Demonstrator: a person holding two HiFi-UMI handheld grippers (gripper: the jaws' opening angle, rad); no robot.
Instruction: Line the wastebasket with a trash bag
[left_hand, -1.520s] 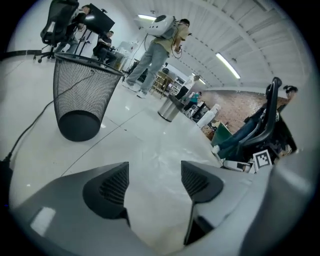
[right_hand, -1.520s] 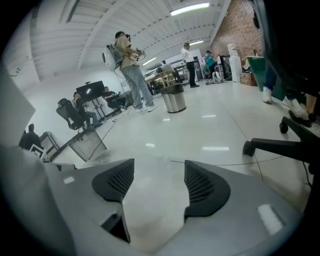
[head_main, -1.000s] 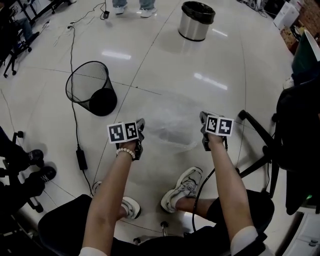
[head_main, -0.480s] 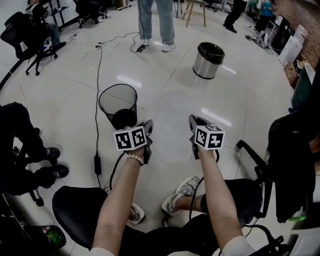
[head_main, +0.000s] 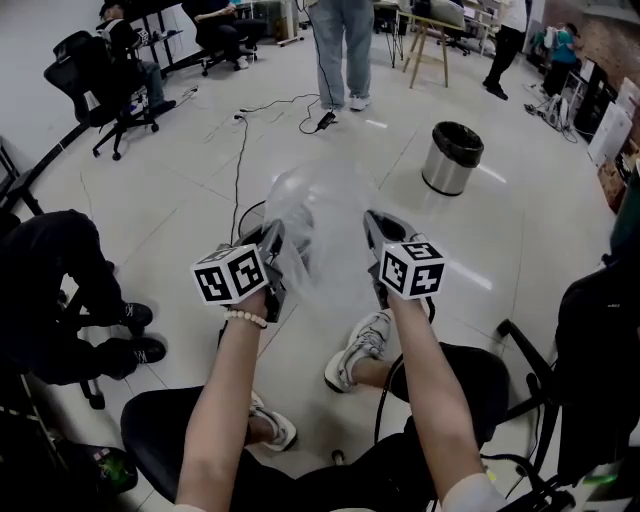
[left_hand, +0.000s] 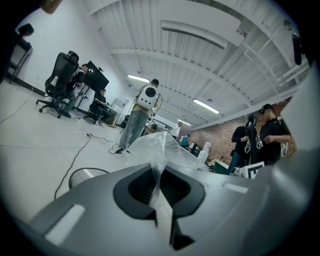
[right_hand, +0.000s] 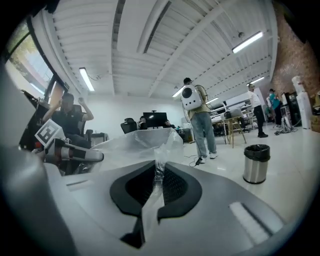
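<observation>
A clear trash bag (head_main: 312, 212) billows up in the air between my two grippers. My left gripper (head_main: 272, 243) is shut on the bag's left edge, and the film runs between its jaws (left_hand: 159, 186). My right gripper (head_main: 373, 232) is shut on the right edge, with plastic bunched in its jaws (right_hand: 158, 181). The trash bag (left_hand: 162, 145) rises ahead of the left jaws and spreads wide in the right gripper view (right_hand: 137, 142). The black mesh wastebasket (head_main: 250, 213) stands on the floor beyond the bag, mostly hidden by it; its rim (left_hand: 82, 173) shows in the left gripper view.
A steel bin with a black liner (head_main: 452, 158) stands further off to the right. A person stands ahead (head_main: 342, 50), with cables on the floor (head_main: 240, 150). Seated people and office chairs are at left (head_main: 60, 290); a black chair (head_main: 600, 340) is at right.
Both grippers have risen from near the floor, lifting the bag so that it now balloons in the air. The view has tilted up to show more of the room.
</observation>
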